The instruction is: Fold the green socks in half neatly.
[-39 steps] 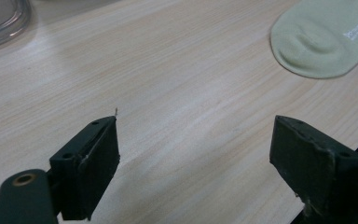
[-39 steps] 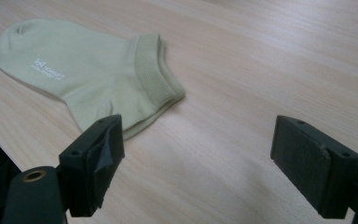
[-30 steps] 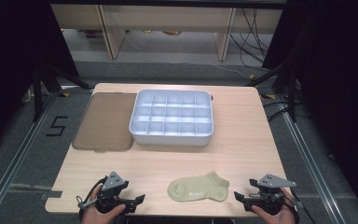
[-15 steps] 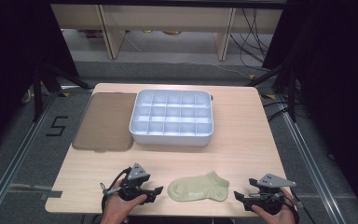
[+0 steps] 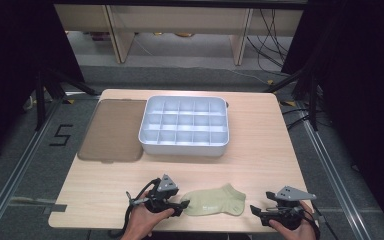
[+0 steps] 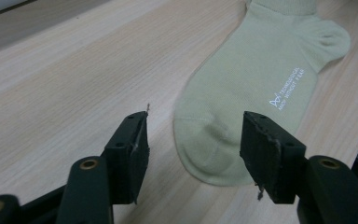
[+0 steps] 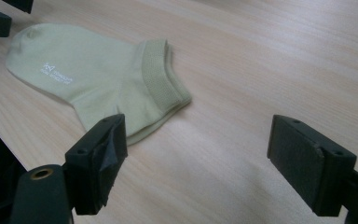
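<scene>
Sock (image 5: 214, 202) lies flat near the front edge of the surface (image 5: 260, 165), well apart from the tray (image 5: 185, 125) and the brown lid (image 5: 114, 131) behind it. Left gripper (image 6: 193, 140) has its fingers spread around the toe, not yet pinching. To grasp well, I'd lower until both pads meet the fabric, then close on the toe's edge. Right gripper (image 7: 223, 154), fingers spread wide, sits just beside the cuff; it should shift over the cuff before closing.
</scene>
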{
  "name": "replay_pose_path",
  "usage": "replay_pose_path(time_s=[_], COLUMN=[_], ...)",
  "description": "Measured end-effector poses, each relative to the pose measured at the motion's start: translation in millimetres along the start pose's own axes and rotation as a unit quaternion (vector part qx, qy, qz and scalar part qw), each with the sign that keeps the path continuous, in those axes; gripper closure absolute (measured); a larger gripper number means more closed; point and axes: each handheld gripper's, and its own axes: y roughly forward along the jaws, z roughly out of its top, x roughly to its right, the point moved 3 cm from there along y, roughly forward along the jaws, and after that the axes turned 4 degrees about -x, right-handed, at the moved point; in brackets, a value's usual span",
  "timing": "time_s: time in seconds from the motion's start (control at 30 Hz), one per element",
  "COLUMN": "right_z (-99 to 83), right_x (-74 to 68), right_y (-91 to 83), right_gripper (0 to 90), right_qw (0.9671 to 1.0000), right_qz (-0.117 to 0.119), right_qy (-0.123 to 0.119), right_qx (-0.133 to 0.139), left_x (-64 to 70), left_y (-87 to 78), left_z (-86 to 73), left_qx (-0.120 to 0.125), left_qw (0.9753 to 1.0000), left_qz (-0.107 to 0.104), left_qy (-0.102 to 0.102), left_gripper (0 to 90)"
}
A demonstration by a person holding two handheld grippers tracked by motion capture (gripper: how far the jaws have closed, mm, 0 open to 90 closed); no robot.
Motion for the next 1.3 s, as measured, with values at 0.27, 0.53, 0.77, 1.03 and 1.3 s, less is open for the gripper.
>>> replay_pose_path(time_s=[0.27, 0.53, 0.77, 1.03, 1.3], right_z=[0.4, 0.7, 0.4, 2.6, 12.5], right_x=[1.3, 1.0, -0.5, -1.5, -22.1], right_y=[0.2, -0.2, 0.2, -0.2, 4.0], right_gripper=[21.7, 22.0, 22.3, 25.8, 46.9], right_qw=[0.9998, 0.9997, 0.9998, 0.9998, 0.9974], right_qz=[-0.001, -0.004, 0.002, 0.011, 0.055], right_qy=[-0.018, -0.022, -0.018, -0.016, -0.045], right_qx=[-0.004, -0.004, -0.005, 0.009, 0.016], left_x=[0.7, 4.3, 3.4, -4.2, -15.1], left_y=[7.4, 8.9, 4.9, -9.6, -23.4], left_z=[1.7, -1.0, -2.1, -4.9, -10.8], left_qx=[-0.014, -0.013, -0.011, -0.018, -0.035], left_qw=[0.9996, 0.9984, 0.9983, 0.9978, 0.9967], left_qz=[0.009, 0.033, 0.024, 0.02, 0.032], left_qy=[0.023, 0.045, 0.051, 0.06, 0.066], left_gripper=[52.2, 66.2, 82.1, 83.3, 83.3])
